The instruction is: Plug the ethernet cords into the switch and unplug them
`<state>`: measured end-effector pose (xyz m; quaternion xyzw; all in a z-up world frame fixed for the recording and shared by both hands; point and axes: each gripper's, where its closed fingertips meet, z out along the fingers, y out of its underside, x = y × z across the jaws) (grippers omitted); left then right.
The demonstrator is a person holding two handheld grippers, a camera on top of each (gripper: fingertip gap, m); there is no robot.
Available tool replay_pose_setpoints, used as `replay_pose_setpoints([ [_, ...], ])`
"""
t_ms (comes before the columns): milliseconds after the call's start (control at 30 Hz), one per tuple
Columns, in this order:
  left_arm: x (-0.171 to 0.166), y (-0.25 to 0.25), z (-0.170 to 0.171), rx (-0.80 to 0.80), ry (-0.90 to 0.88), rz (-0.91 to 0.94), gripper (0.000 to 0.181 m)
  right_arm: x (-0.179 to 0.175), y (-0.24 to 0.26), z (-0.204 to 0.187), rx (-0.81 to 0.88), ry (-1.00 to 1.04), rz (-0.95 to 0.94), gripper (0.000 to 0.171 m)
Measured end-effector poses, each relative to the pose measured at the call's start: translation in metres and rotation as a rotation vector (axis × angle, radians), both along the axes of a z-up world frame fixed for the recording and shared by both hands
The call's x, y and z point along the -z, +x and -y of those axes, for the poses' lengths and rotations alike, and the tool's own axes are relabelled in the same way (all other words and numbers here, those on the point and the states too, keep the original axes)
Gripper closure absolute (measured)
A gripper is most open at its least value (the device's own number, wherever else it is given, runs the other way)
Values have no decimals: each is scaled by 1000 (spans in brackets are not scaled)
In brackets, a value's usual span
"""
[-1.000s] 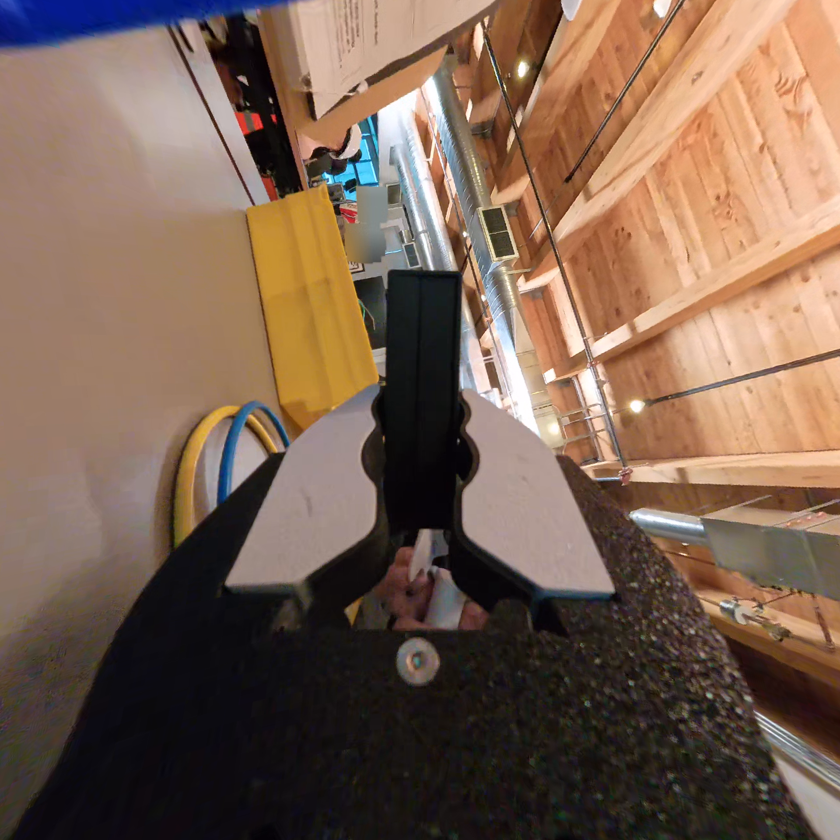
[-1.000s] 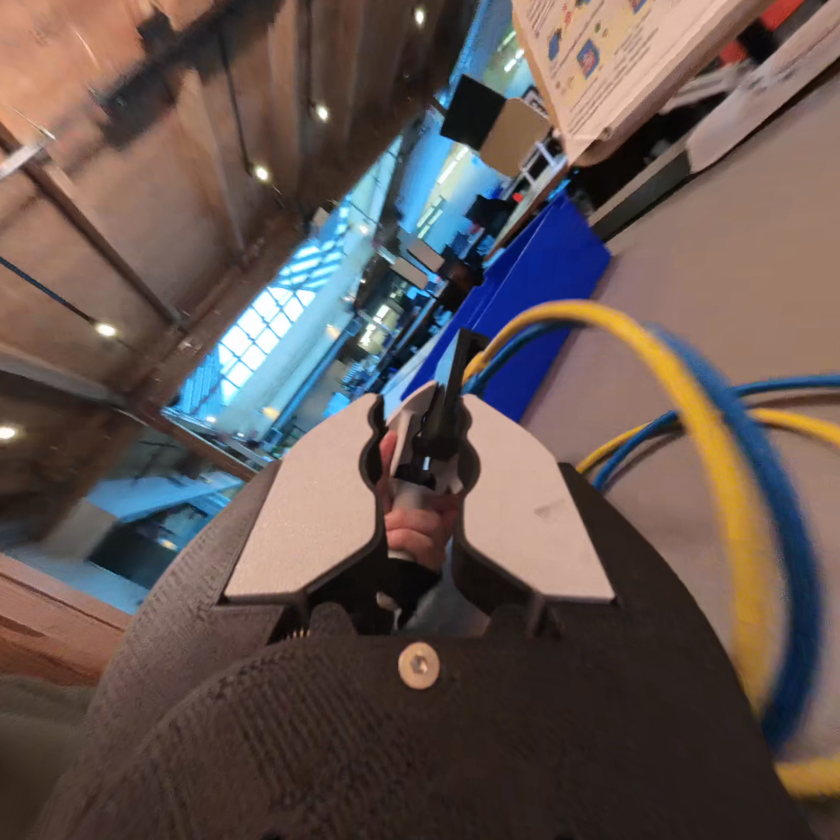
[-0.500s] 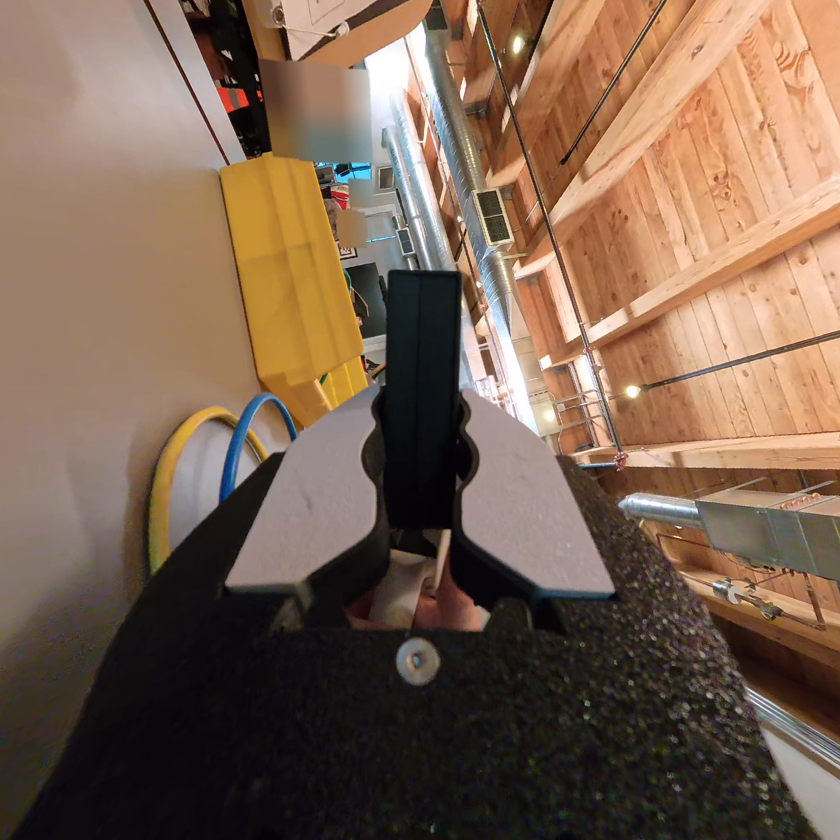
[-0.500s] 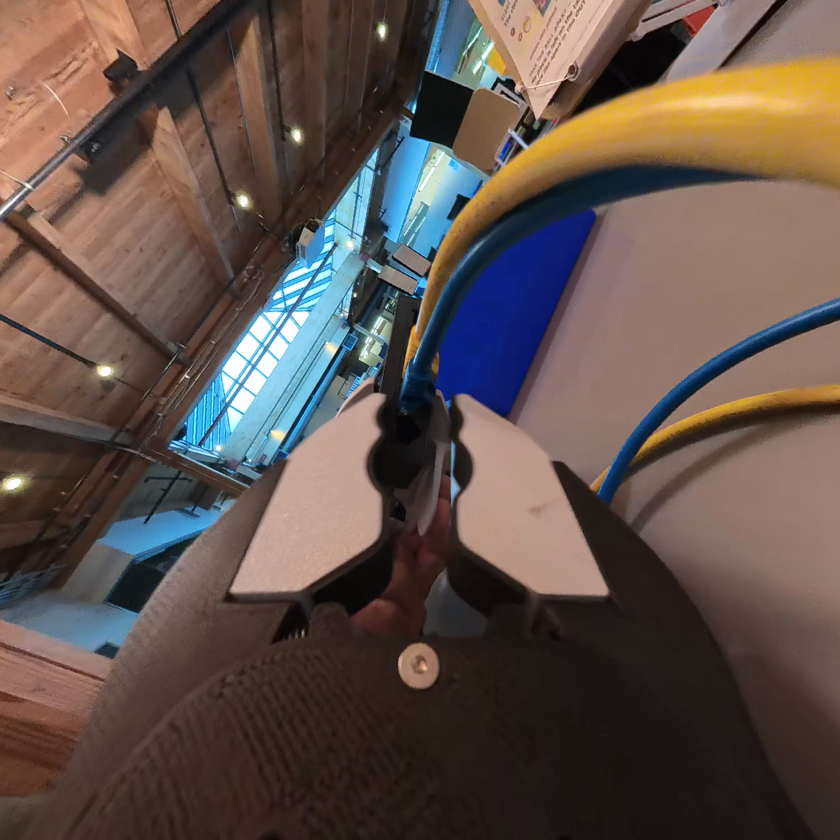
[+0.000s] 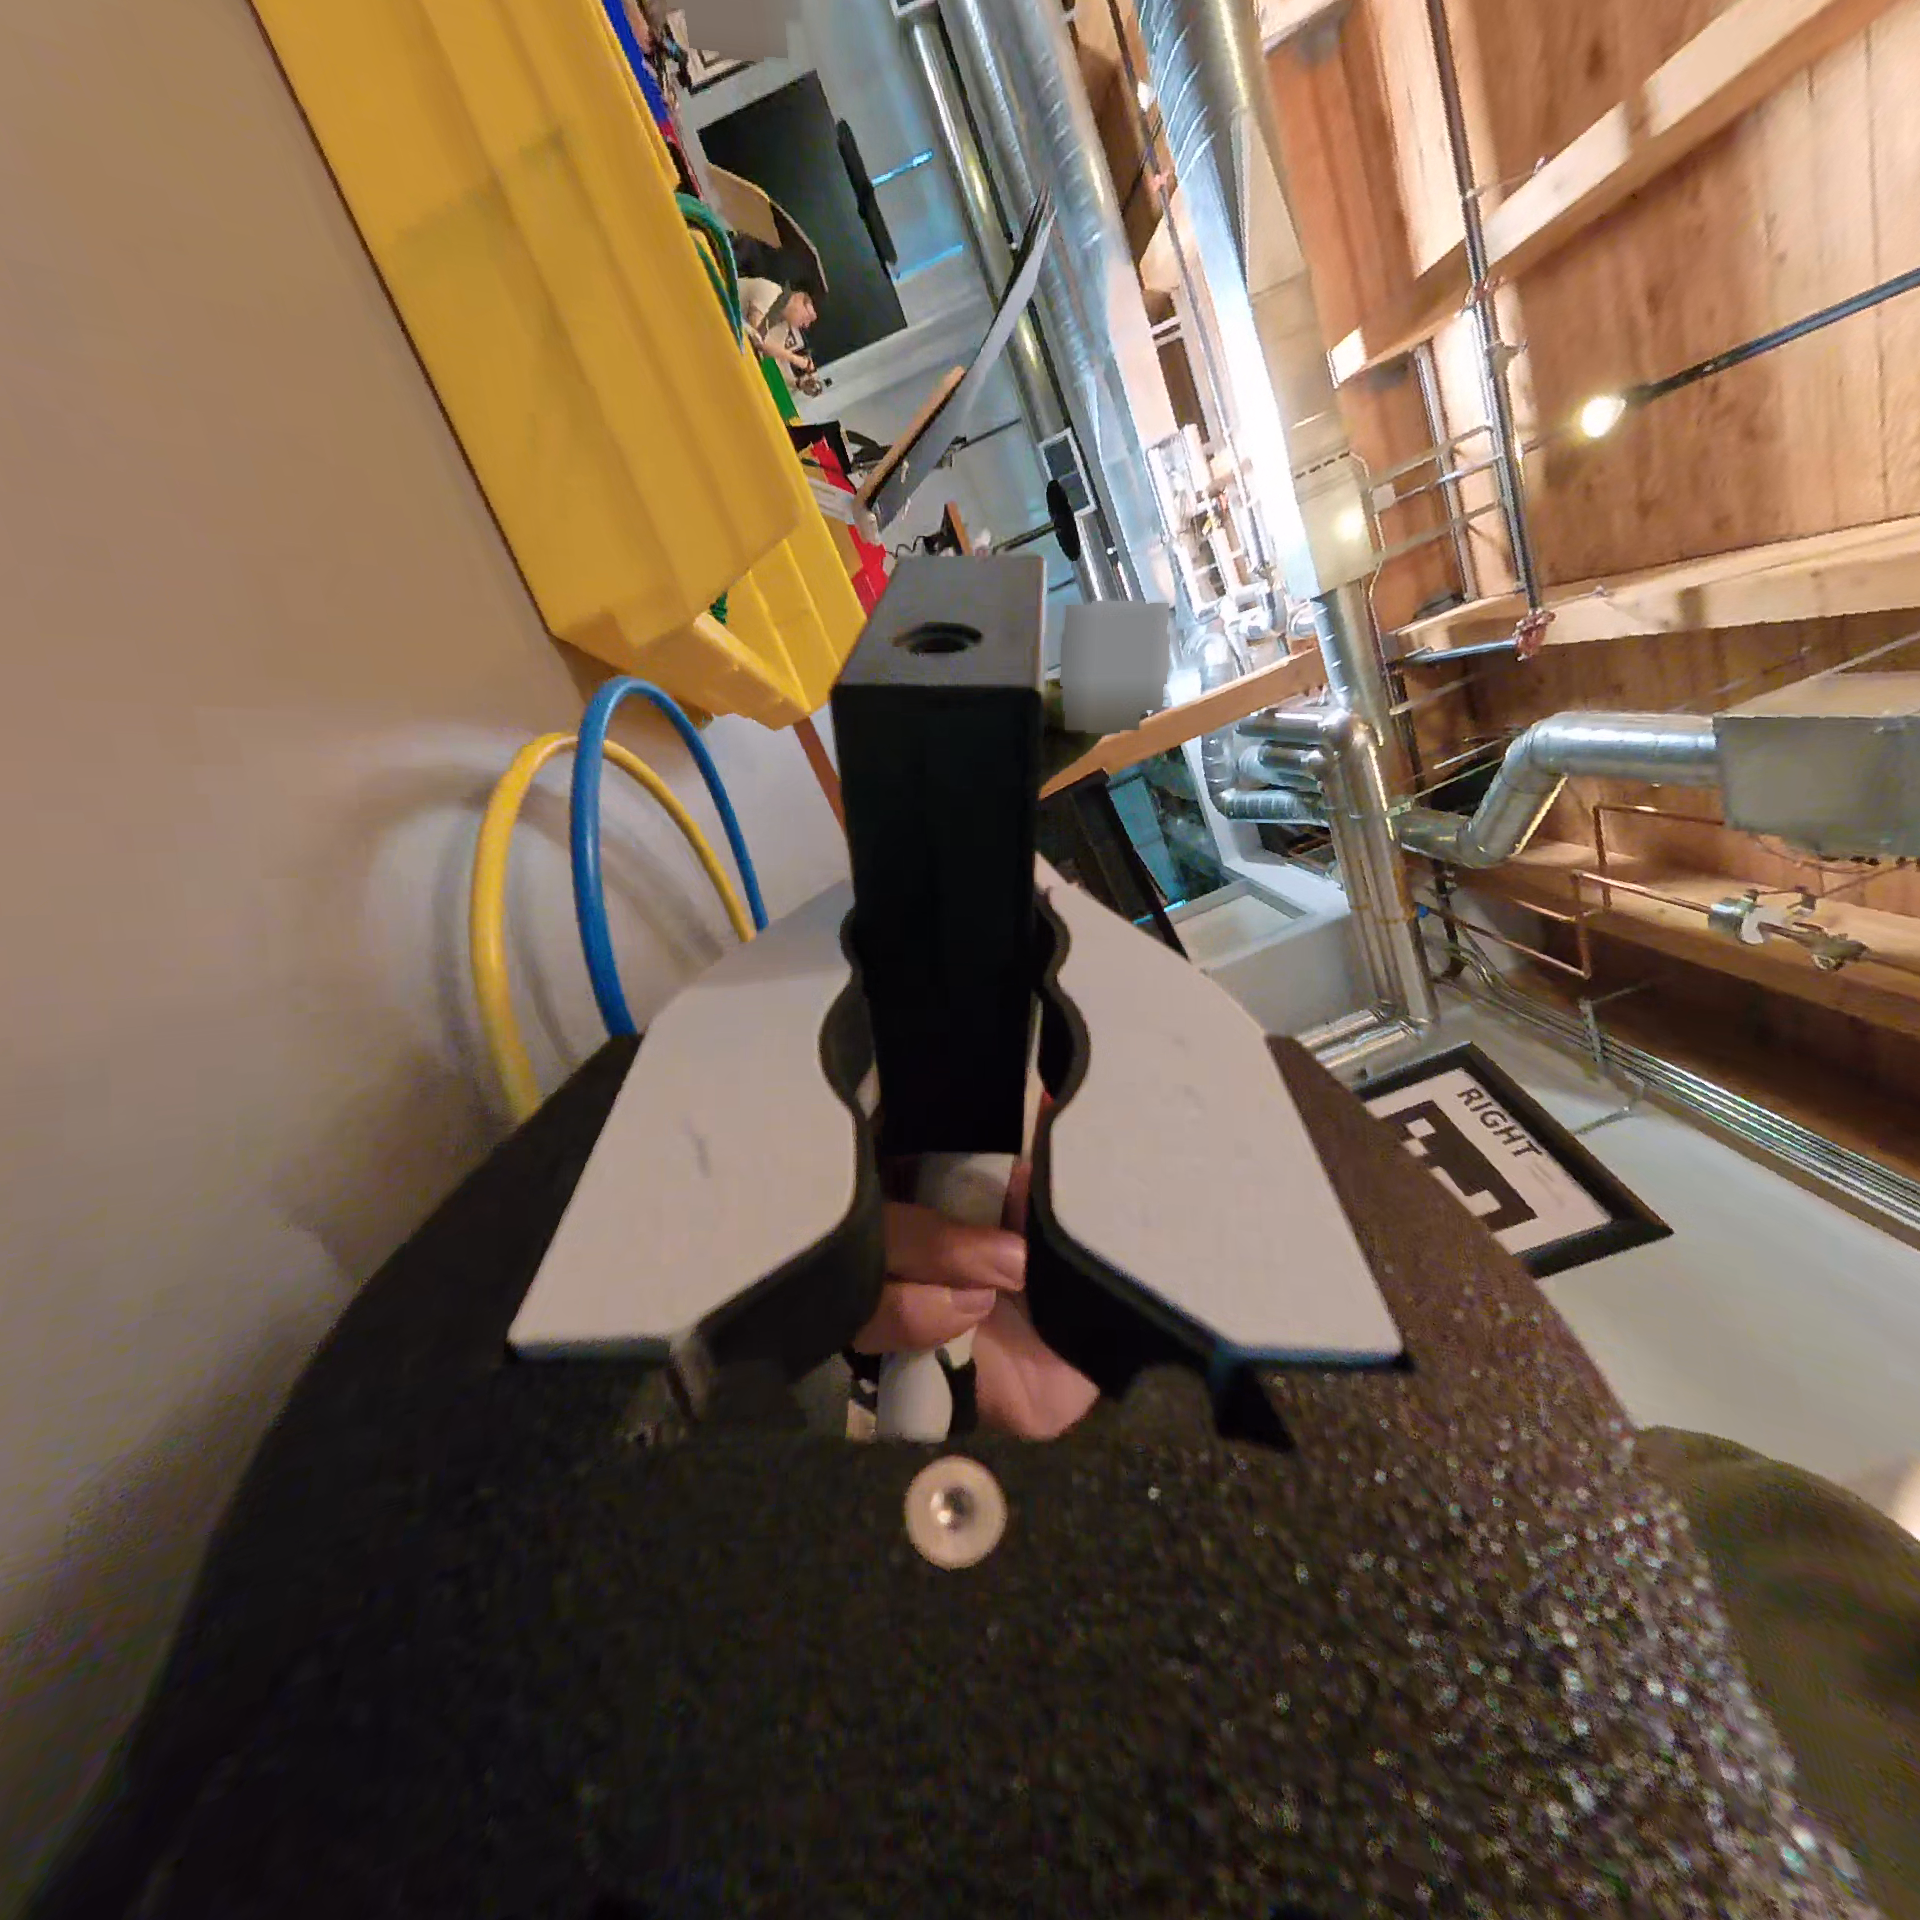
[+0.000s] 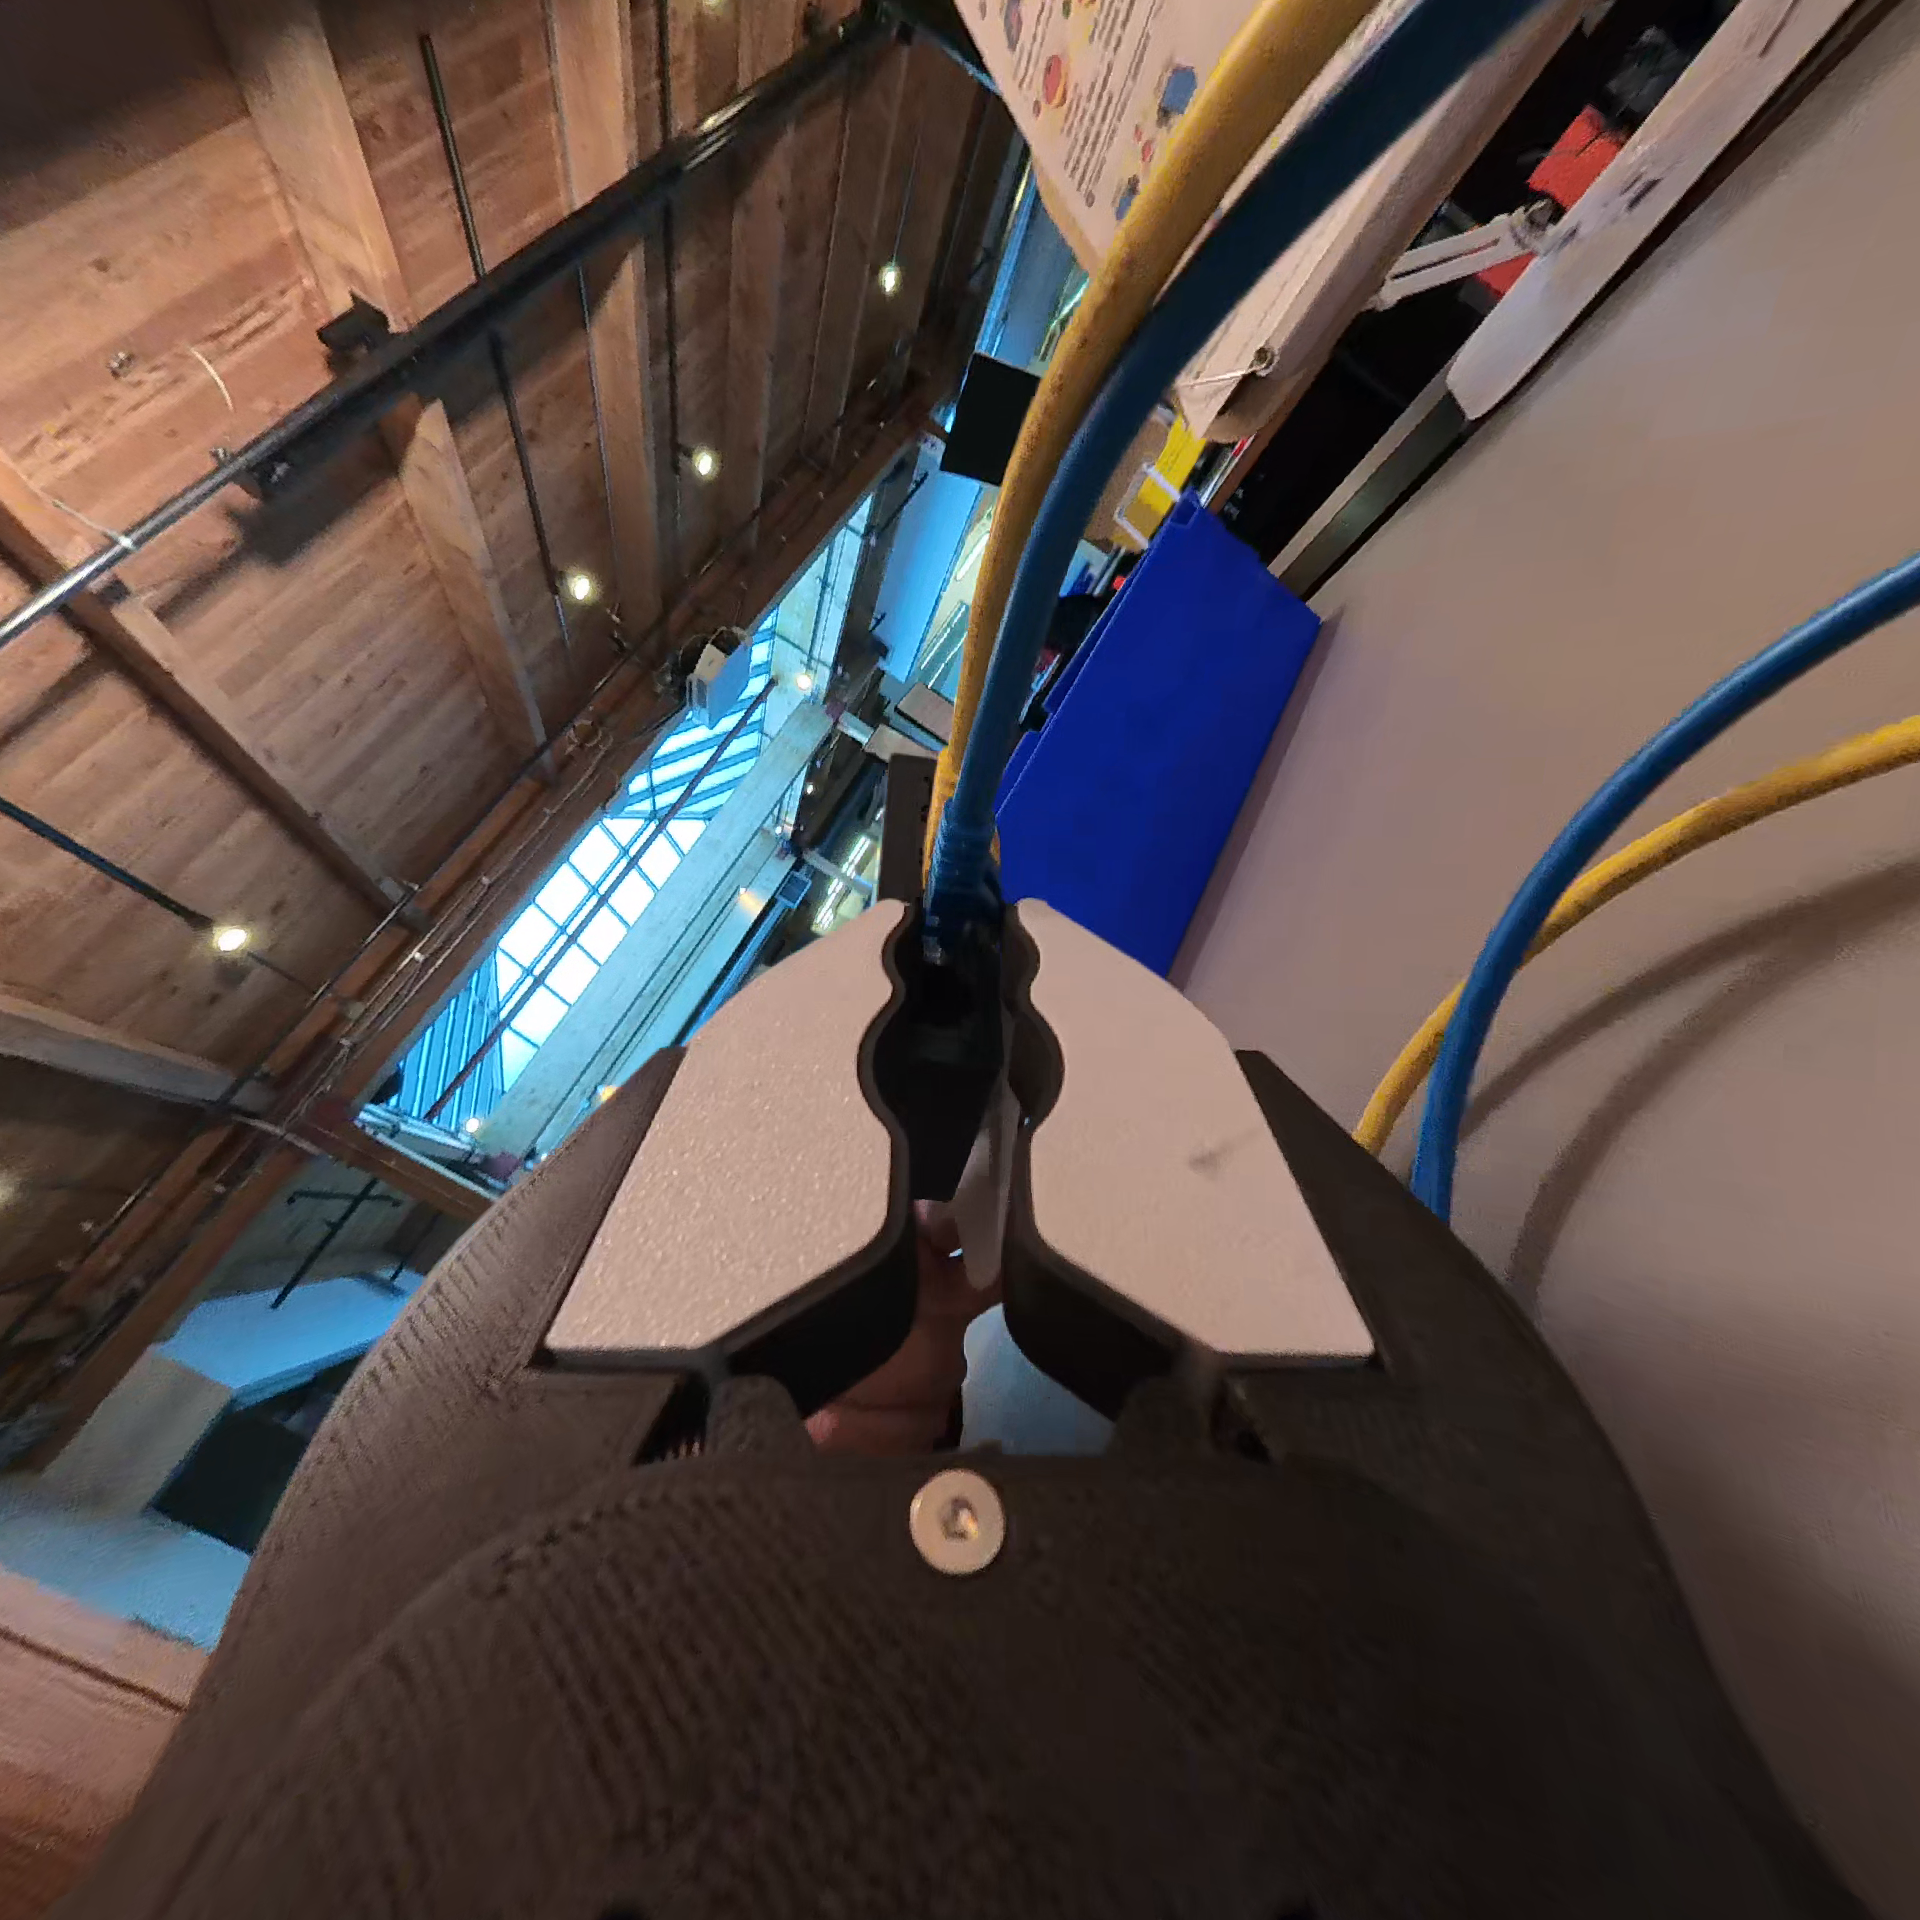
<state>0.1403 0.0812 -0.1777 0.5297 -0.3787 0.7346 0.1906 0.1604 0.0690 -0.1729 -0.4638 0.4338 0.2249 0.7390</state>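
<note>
Here, the left gripper [image 5: 940, 997] is clamped on a black rectangular box-shaped switch [image 5: 940, 831], held end-on above the beige tabletop [image 5: 208, 727] near a yellow plastic bin [image 5: 582, 343]. The right gripper [image 6: 961, 997] is closed around the plug of a blue ethernet cord [image 6: 1039, 582] at the switch's [image 6: 906, 821] edge, with a yellow ethernet cord [image 6: 1091, 343] running just beside it. Both cords loop over the table [image 6: 1662, 520] toward a blue plastic bin [image 6: 1143, 748].
</note>
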Motion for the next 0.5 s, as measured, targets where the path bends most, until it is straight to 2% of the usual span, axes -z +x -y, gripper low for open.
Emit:
replay_pose_setpoints([
  [367,4,-1,1,11,38,24,154,5,0,9,78,25,-32,157],
  [500,1,0,-1,-7,-32,7,155,1,-1,9,74,76,-21,157],
])
